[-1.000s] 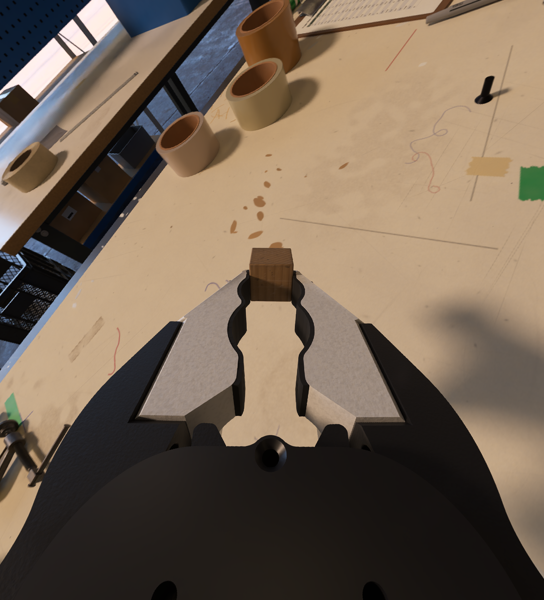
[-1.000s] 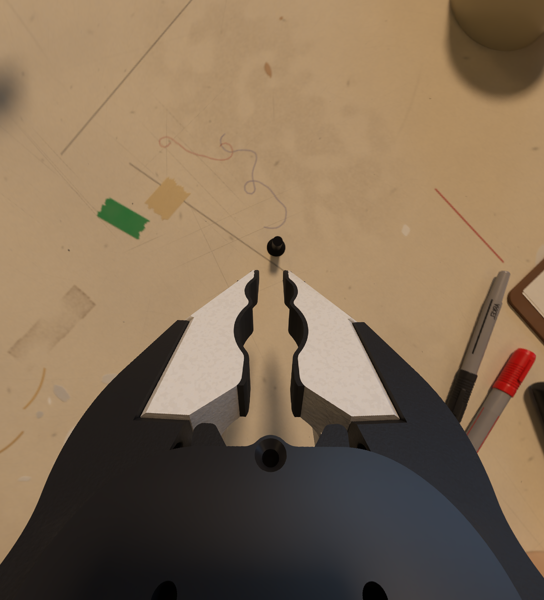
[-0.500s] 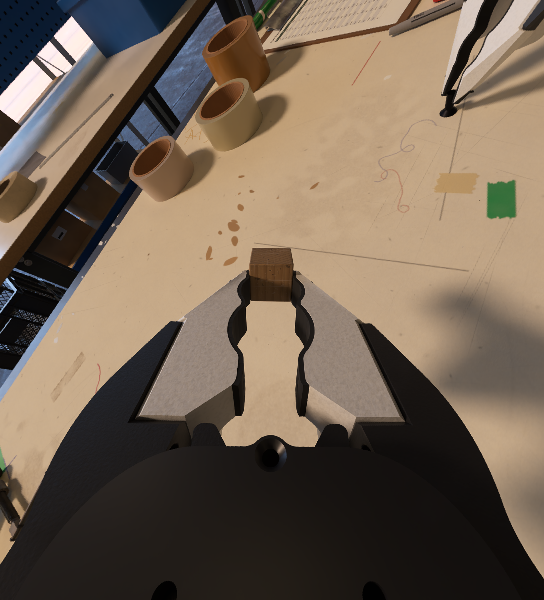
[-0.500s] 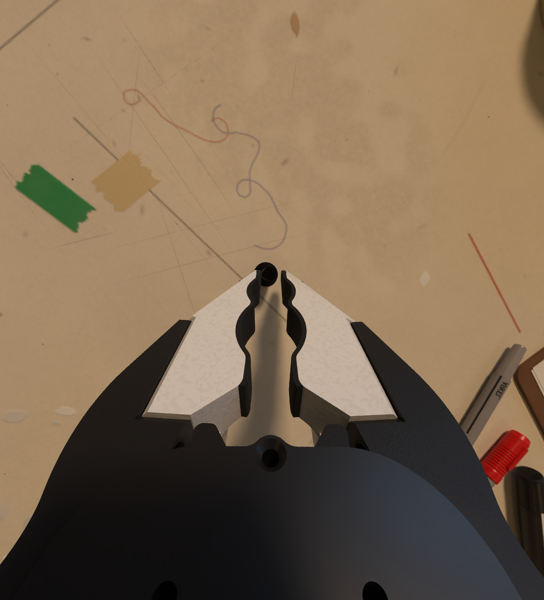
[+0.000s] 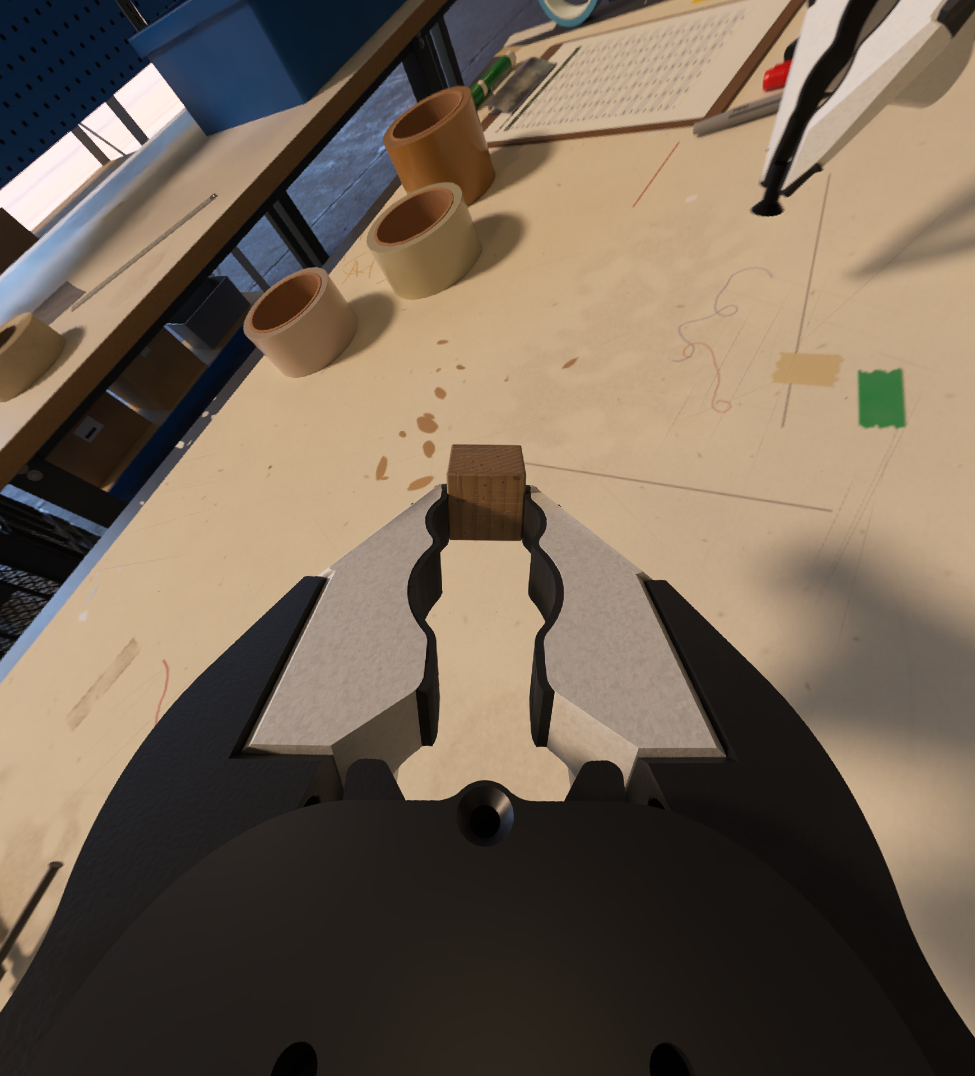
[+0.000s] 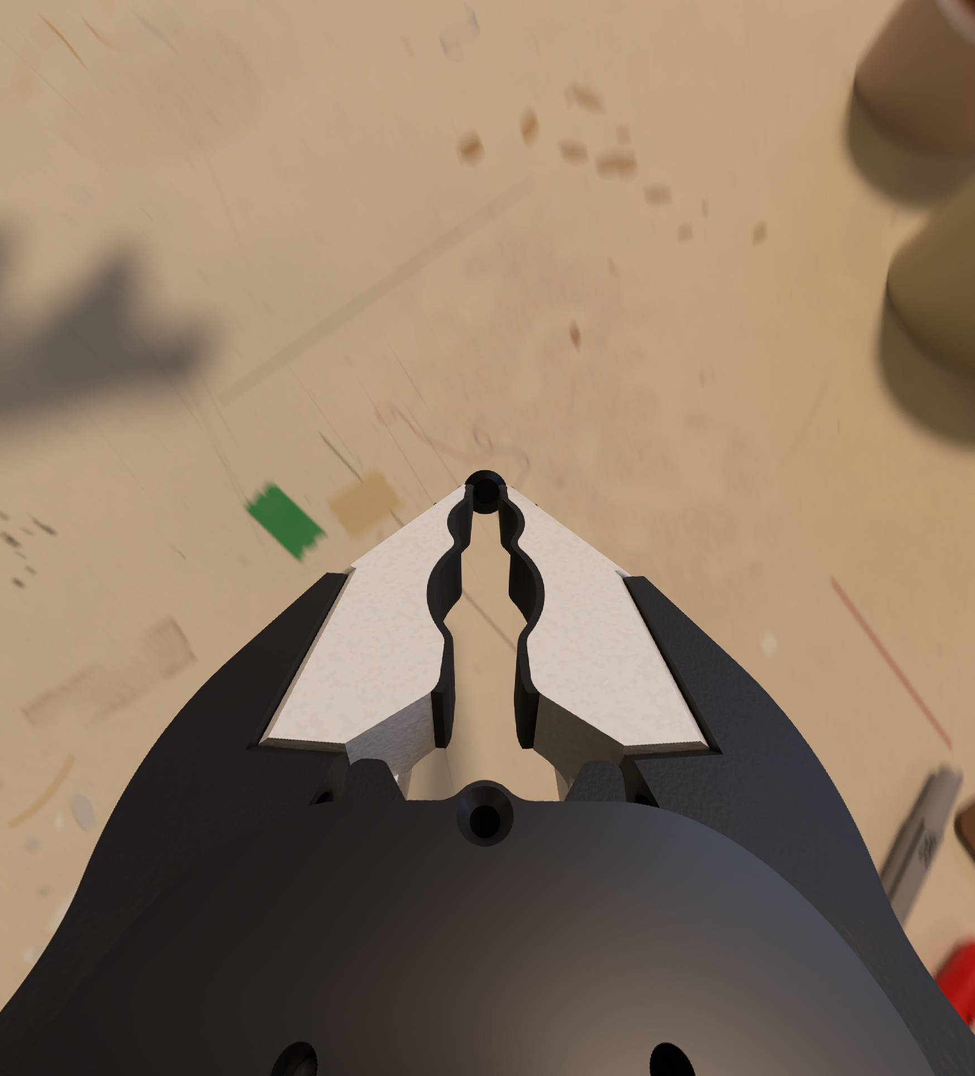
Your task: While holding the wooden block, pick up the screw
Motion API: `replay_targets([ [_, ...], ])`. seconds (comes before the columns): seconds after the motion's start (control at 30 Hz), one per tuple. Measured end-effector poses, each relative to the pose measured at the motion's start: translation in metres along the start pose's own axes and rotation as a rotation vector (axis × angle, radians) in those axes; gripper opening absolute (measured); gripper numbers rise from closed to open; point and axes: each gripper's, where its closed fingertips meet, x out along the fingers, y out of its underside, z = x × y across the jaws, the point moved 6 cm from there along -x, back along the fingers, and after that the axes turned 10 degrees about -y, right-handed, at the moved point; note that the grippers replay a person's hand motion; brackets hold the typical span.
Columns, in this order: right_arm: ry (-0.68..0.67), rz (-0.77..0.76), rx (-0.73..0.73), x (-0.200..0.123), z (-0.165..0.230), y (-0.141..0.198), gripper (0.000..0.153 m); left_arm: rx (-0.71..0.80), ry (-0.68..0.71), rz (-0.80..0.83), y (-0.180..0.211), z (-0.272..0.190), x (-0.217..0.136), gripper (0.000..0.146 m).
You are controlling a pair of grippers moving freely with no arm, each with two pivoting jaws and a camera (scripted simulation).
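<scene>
Wood-grained and cube-shaped, the wooden block (image 5: pixel 486 499) sits clamped between the tips of your left gripper (image 5: pixel 486 506), clear of the beige workbench (image 5: pixel 619 582) below it. Your right gripper (image 6: pixel 485 499) has its jaws drawn narrow around the black screw (image 6: pixel 484 490), which is pinched at the very tips. In the left wrist view, your right gripper (image 5: pixel 788 180) appears at upper right with the screw (image 5: pixel 769 201) hanging head-down from its tips, the head close to the bench; whether it touches cannot be told. Three tape rolls (image 5: pixel 424 247) stand along the bench's far-left edge, well apart from both grippers. A green tape strip (image 5: pixel 881 399) and a tan one (image 5: pixel 808 370) lie flat between the two grippers. A clipboard (image 5: pixel 619 87) and markers (image 6: pixel 919 838) lie beyond the right gripper.
</scene>
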Motion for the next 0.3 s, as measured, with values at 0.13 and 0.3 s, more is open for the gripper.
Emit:
replay_targets([
  [0.13,-0.128,-0.178,-0.051,0.009,0.017,-0.06,0.008,-0.09,0.027,-0.056,-0.004,0.008,-0.005,0.024],
  [0.3,-0.335,-0.394,0.007,0.028,0.031,-0.124,0.008,-0.125,-0.003,-0.097,-0.006,0.022,-0.015,0.024],
])
